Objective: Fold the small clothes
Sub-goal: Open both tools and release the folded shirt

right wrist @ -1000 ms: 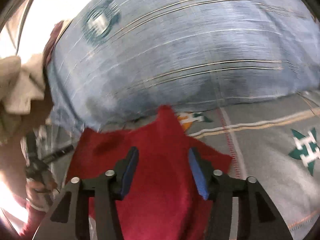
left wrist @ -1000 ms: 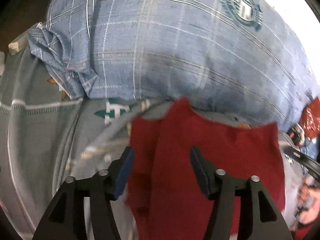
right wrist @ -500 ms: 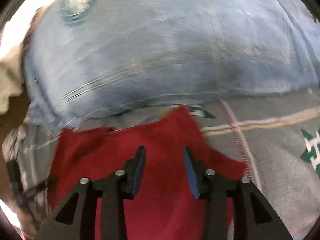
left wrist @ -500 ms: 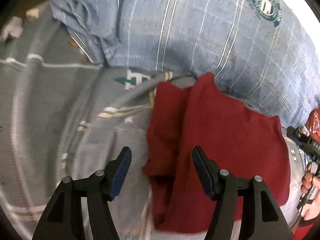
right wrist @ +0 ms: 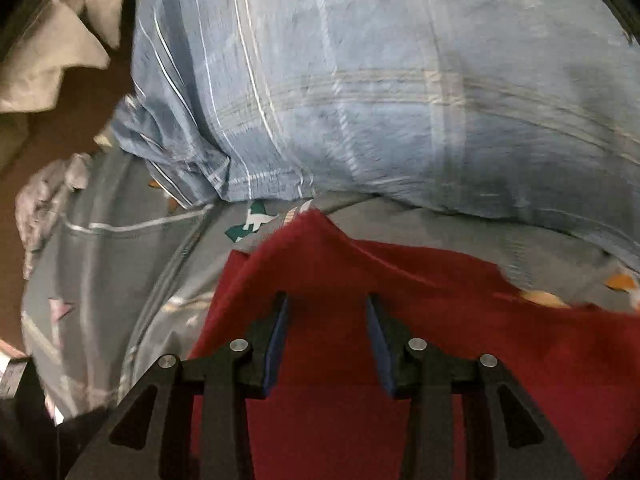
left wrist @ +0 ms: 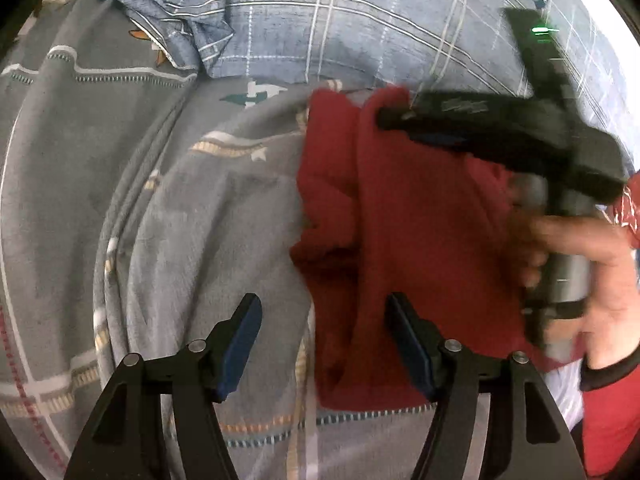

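Red fleece cloth (left wrist: 420, 240), a small soft garment partly folded with one long crease down its length, is what we are working on; it lies on the grey bedspread with pale stripes and teal motifs (left wrist: 160, 220). Our left gripper (left wrist: 324, 344) hangs over the near left edge of the red cloth, one blue-padded finger above the bedspread and the other above the cloth. Its jaws have just been opening and stand wide apart, released, with the cloth's edge below the gap but no pad pressing on it. Our right gripper (left wrist: 384, 120) reaches across the far end of the red cloth, blurred, with its tips at the cloth's far corner; our right hand (left wrist: 580, 264) wraps its grey handle over the cloth's right side, a red sleeve at the wrist. From the right wrist camera, that right gripper (right wrist: 326, 312) sits low over the red cloth (right wrist: 400, 360), its jaws having just been closing; a clear gap still shows between the blue pads, and they clamp nothing. Beyond the far edge of the red cloth lies the large blue checked pillow with white lines (right wrist: 360, 80), touching the bedspread (right wrist: 120, 264). Far to the left of the red cloth, past the bedspread's edge, a crumpled beige fabric (right wrist: 52, 64) is heaped.
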A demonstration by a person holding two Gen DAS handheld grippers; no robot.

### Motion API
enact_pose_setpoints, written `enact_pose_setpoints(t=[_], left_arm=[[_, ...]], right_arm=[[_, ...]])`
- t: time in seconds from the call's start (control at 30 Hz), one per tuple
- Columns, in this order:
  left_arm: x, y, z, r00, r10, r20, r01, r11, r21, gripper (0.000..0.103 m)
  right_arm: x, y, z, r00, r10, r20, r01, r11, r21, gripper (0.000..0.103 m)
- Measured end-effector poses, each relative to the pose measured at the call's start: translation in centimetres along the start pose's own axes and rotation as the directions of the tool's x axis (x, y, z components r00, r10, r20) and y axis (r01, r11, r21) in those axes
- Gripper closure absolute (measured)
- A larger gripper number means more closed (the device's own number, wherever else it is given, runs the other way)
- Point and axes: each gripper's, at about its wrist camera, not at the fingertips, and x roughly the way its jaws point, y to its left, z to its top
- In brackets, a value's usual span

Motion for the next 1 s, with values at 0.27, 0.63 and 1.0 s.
enact_pose_setpoints(t=[0.27, 0.63, 1.0], left_arm=[[-0.3, 0.6, 0.2, 0.999, 0.018, 0.034, -0.017, 0.999, -0.027, 0.035], [-2.4, -0.1, -0.7, 0.997, 0.046, 0.058, -0.045, 0.999, -0.016, 0.037], [-2.6, 0.0, -0.7, 0.996, 0.042, 0.078, -0.040, 0.999, -0.022, 0.037]], right_arm=[[1.2, 0.8, 0.6, 1.000, -0.024, -0.019, 0.024, 1.000, -0.003, 0.063], [-15.6, -7.2, -11.3, 0.974, -0.204, 0.099, 0.193, 0.975, 0.110, 0.046], [-20.0, -11.7, -18.2, 0.926, -0.370, 0.069, 0.354, 0.918, 0.176, 0.047]])
